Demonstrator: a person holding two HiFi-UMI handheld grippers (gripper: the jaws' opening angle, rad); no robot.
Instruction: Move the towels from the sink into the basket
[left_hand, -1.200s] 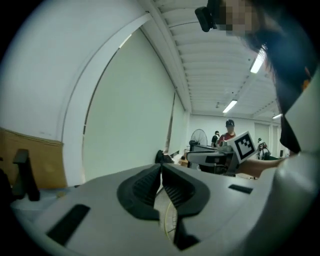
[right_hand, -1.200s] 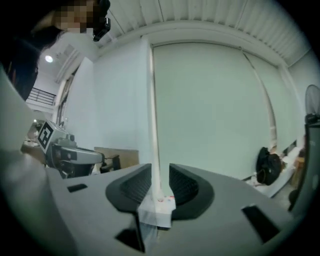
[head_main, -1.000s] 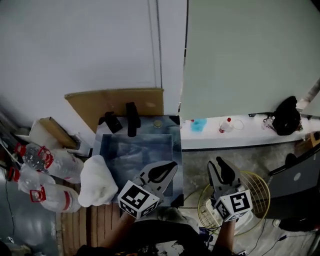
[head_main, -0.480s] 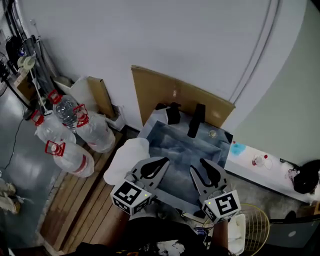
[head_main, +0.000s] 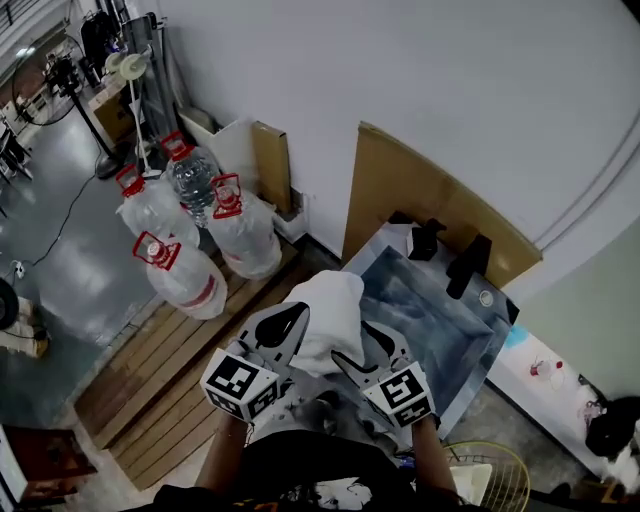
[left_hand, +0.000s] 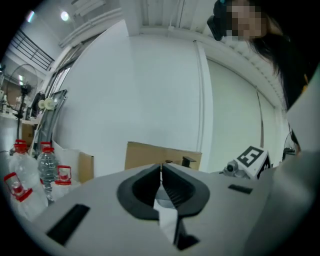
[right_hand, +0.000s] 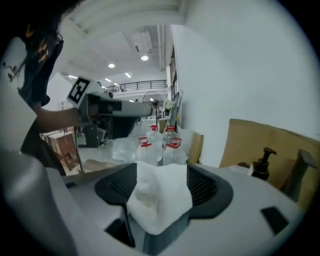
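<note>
Towel, look: one white towel, soft cloth bunched into a rounded heap. In the right gripper view it shows loose folds and a blunt drooping corner. I can make out no print or stain.
Towel, place: at the near left corner of the sink, between my two grippers in the head view. I cannot tell whether it rests on the rim or hangs just above it.
Right gripper: my right gripper reaches the towel from the near side. Its jaws are wide apart and opening. The right gripper view shows the cloth lying slack between them, filling most of the gap with no pinch visible.
Left gripper: my left gripper sits at the towel's left edge. In its own view the jaws are closed, tips together. A sliver of white shows low in the gap, but I cannot tell whether it is cloth. No towel shows past the tips.
Sink: a rectangular basin with a grey-blue inside. Dark fittings stand along its far rim.
Basket: a pale wire basket at the lower right of the head view, well apart from the towel.
Surroundings: a cardboard sheet leans on the wall behind the sink. Large water bottles with red handles stand to the left on wooden slats.
</note>
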